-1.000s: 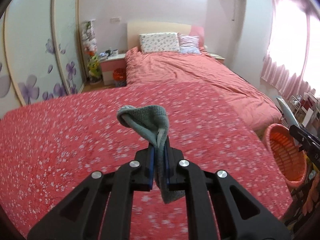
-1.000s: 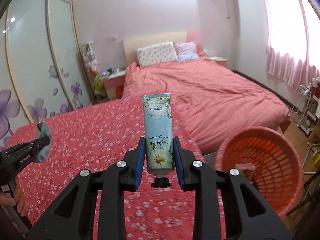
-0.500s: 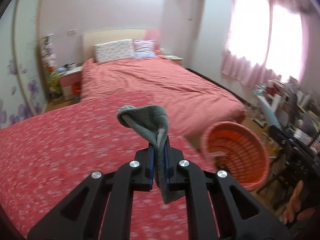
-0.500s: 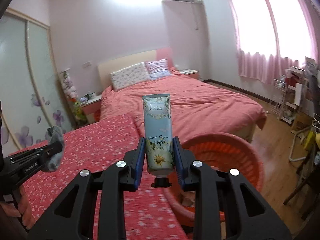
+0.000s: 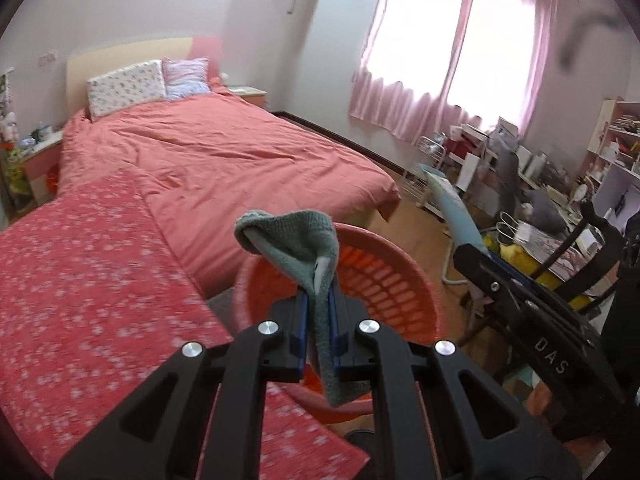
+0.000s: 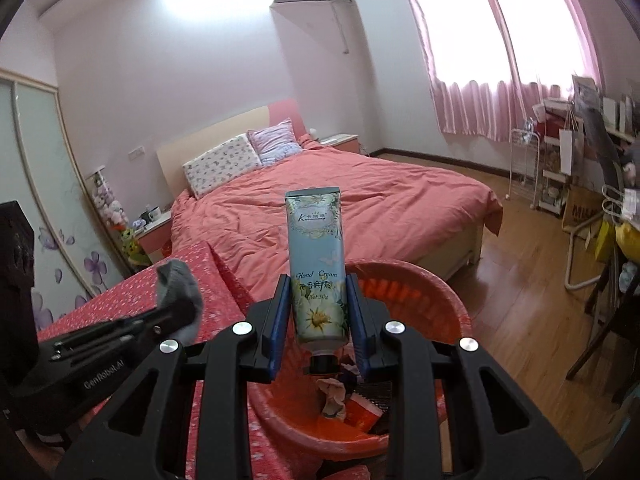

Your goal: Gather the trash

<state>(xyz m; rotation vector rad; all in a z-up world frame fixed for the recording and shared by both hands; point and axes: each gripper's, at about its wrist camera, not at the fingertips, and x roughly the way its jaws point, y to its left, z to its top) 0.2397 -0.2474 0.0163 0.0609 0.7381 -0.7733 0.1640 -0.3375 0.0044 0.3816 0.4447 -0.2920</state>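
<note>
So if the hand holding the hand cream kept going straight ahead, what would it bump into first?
Probably the orange basket: the right gripper, shut on the hand cream tube, points down toward it. Depth is unclear.

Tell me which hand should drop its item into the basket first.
Right, probably. The right gripper holds the hand cream tube directly over the orange basket. The left gripper, clamping the grey cloth, looks nearer the basket's rim.

A grey-green knitted sock (image 5: 304,248) hangs folded, pinched upright above the round orange plastic basket (image 6: 456,308). To its right, a pale blue floral hand-cream tube (image 6: 318,264) stands cap-down, clamped over the same basket, which holds scraps.
</note>
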